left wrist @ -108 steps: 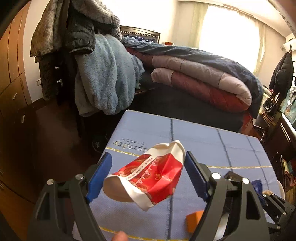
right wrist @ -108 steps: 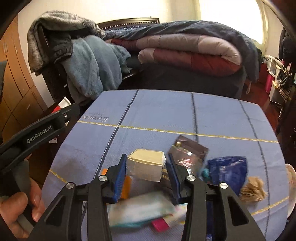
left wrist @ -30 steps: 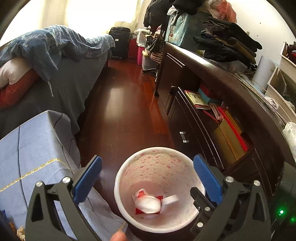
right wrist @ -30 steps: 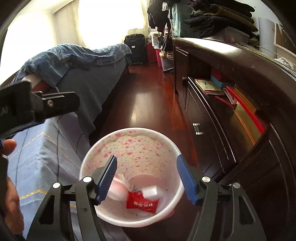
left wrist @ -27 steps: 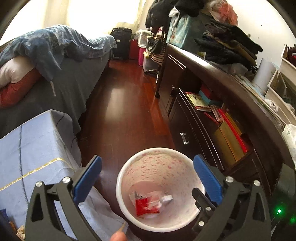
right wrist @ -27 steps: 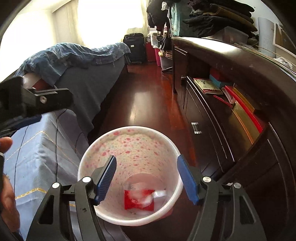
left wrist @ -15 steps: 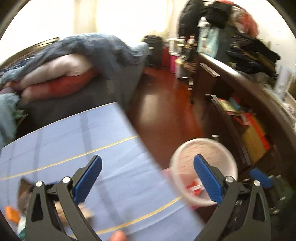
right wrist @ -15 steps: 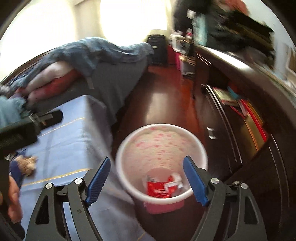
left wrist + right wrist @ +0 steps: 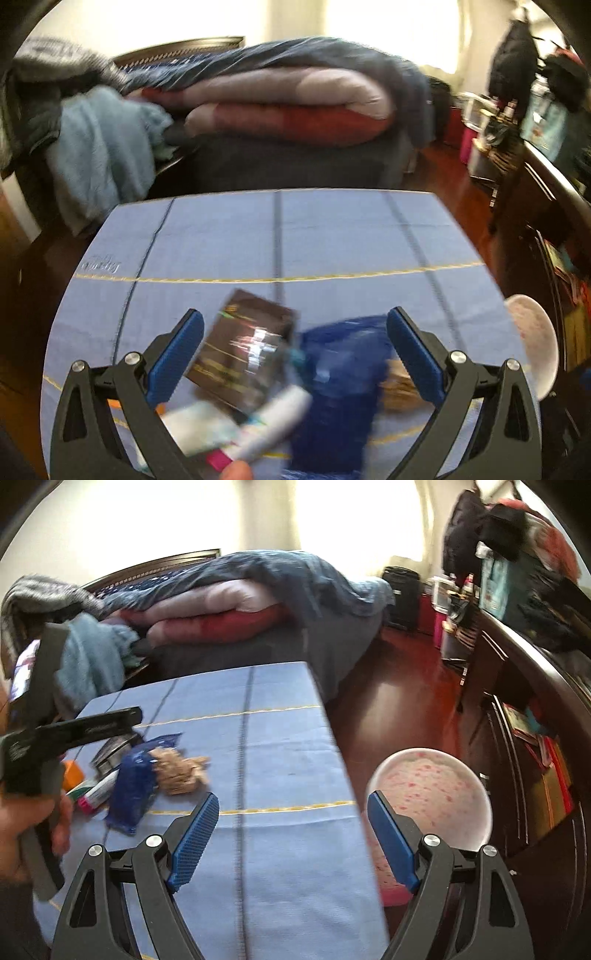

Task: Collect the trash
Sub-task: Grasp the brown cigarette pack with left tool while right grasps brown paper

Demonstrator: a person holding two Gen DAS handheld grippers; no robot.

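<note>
My left gripper (image 9: 295, 358) is open and empty above a pile of trash on the blue tablecloth (image 9: 332, 236): a dark brown foil packet (image 9: 243, 358), a blue wrapper (image 9: 340, 384), a crumpled brown paper (image 9: 399, 387), a white tube (image 9: 273, 417) and an orange piece (image 9: 72, 775). My right gripper (image 9: 291, 838) is open and empty over the table's right edge. The white bin with pink spots (image 9: 432, 797) stands on the floor right of the table; it also shows in the left wrist view (image 9: 532, 350). The blue wrapper (image 9: 133, 794) and brown paper (image 9: 181, 771) lie left of my right gripper.
A bed with piled quilts (image 9: 288, 103) stands behind the table. Clothes hang on a chair (image 9: 92, 147) at back left. A dark dresser with books (image 9: 535, 716) runs along the right. Red wooden floor (image 9: 399, 686) lies between bed and dresser.
Both grippers let their trash fall into the bin and swung left, back over the table. The left one now hovers over the trash pile; the right one trails by the table edge.
</note>
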